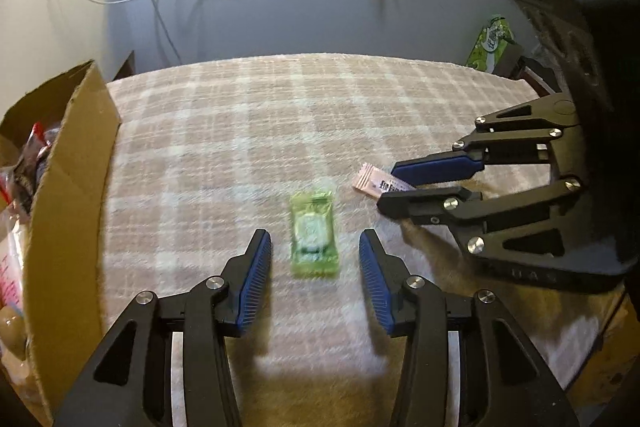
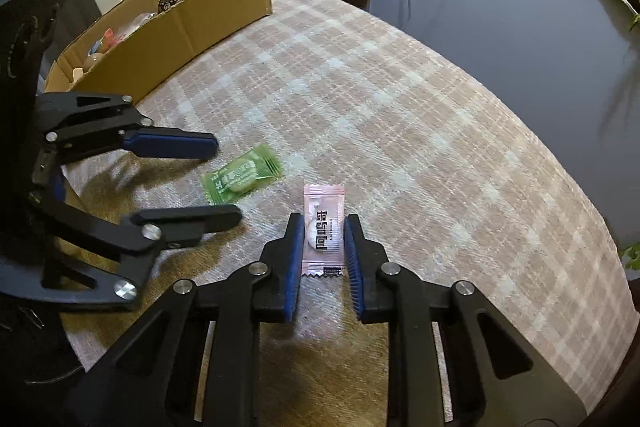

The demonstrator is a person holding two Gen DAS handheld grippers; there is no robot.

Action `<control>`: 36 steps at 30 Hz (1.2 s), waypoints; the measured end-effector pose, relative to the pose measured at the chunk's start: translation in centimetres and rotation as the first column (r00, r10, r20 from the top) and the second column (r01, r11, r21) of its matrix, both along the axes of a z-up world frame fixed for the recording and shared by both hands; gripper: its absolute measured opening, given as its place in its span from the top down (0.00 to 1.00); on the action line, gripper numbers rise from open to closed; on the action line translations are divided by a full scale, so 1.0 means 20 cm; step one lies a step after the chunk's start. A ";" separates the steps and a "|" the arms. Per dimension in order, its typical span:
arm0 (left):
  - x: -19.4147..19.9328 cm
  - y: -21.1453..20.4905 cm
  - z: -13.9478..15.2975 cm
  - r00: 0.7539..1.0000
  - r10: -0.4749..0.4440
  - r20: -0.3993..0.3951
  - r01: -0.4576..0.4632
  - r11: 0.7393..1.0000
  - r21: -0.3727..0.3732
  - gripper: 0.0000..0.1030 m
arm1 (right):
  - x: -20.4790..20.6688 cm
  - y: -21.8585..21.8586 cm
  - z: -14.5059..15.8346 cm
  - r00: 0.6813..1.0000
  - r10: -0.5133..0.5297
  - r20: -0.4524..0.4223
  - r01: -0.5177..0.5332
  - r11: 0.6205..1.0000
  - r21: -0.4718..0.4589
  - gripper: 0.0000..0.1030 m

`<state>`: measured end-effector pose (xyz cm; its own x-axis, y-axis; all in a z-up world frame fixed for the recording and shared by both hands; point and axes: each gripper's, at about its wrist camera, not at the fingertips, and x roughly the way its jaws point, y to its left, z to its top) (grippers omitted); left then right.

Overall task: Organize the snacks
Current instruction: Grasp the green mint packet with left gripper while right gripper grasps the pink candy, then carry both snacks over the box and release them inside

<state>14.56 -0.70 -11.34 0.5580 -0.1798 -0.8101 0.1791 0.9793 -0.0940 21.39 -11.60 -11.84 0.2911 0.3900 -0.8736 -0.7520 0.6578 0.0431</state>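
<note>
Left gripper (image 1: 315,253): jaws spread wide, nothing between the pads but the small green translucent candy wrapper (image 1: 314,235), which lies flat on the cloth in the gap, clear of both blue ribbed fingers (image 1: 256,281). From the right wrist camera the same green wrapper (image 2: 241,178) sits between the left gripper's (image 2: 228,181) two fingers, nearer the lower black one; whether it touches that one cannot be told.

Right gripper (image 2: 320,241): jaws drawn in narrow around the small pink rectangular candy packet with black lettering (image 2: 323,231). The blue pads (image 2: 294,259) sit at the packet's long edges at 9 and 3 o'clock; contact looks likely, a firm pinch is not certain. The packet lies flat on the pink-and-white plaid tablecloth (image 2: 400,107), with its far end sticking out past the fingertips toward 12 o'clock.

In the left wrist view the right gripper (image 1: 386,187) enters from 3 o'clock, and the pink packet (image 1: 372,181) shows at its tips.

Surroundings: open brown cardboard box (image 1: 76,163) at 9 o'clock of the left gripper, with assorted wrapped snacks (image 1: 24,163) inside. Green patterned pack (image 1: 490,45) at the far table edge, 1 o'clock. Nothing lies between either gripper and its candy.
</note>
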 end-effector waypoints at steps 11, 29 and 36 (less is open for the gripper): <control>-0.01 -0.03 -0.01 0.998 -0.032 0.046 0.026 0.992 0.124 0.80 | -0.01 0.00 0.00 0.999 -0.031 0.010 0.031 0.999 0.014 0.79; -0.18 0.09 0.12 0.993 0.030 0.112 -0.033 0.999 0.026 0.81 | -0.17 -0.10 0.11 0.979 -0.202 0.020 0.198 0.972 0.128 0.80; -0.29 0.13 0.22 0.985 0.039 0.168 -0.043 0.999 0.016 0.81 | -0.25 -0.09 0.21 0.974 -0.222 0.049 0.212 0.965 0.153 0.80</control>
<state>8.80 1.83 -6.87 0.6926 -0.1389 -0.7078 0.1505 0.9875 -0.0466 16.48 -13.41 -7.67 0.4371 0.4333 -0.7881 -0.5963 0.7956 0.1067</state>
